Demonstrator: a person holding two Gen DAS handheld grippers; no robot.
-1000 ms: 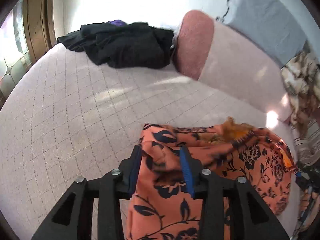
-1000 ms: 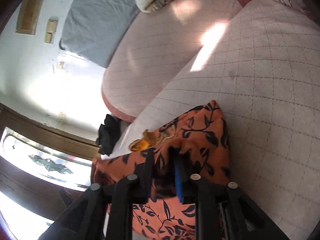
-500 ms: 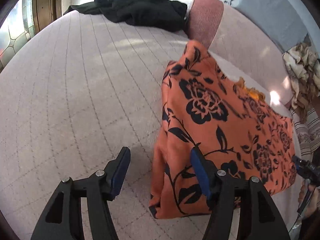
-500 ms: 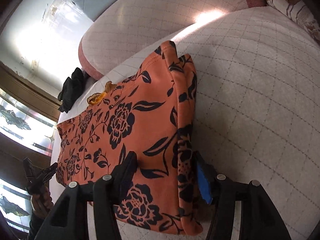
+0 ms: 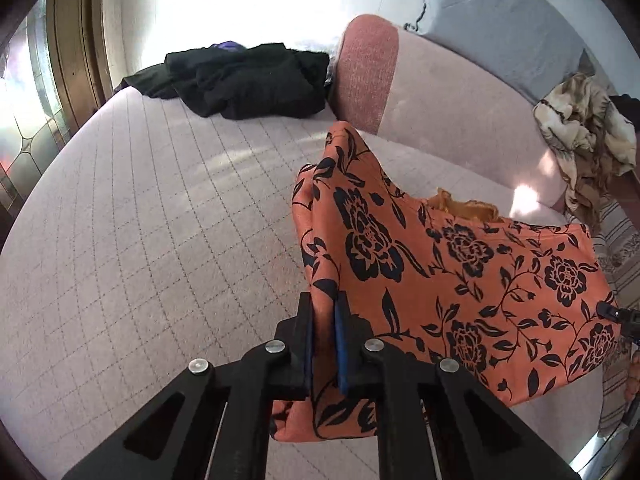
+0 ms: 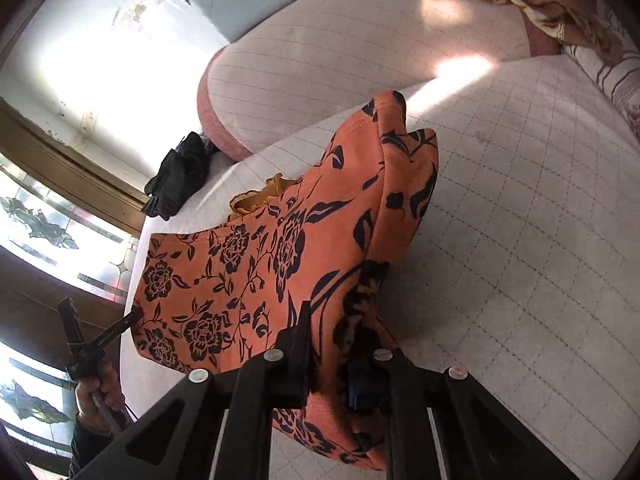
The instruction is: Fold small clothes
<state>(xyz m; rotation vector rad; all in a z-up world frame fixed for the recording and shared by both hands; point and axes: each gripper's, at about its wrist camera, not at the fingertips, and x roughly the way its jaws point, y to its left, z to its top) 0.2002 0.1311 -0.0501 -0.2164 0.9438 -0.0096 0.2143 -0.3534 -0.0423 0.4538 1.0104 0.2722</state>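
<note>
Orange floral garment (image 5: 460,280) hangs stretched between left claw (image 5: 325,340) and right claw (image 6: 332,344), each just clamped onto an edge.

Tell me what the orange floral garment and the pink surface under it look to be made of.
Orange floral garment: soft matte fabric, probably a knit; it drapes and creases limply, and the black flowers look printed. Pink quilted cover: matte woven or padded textile, with a stitched grid; the exact fibre cannot be told.

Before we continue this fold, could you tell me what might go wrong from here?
The left gripper and right gripper, jaws just closed, pinch only the near edge of the orange black-flowered garment, so the layers might slip out. An orange frill sticking out at the far edge could bunch up inside the fold.
</note>
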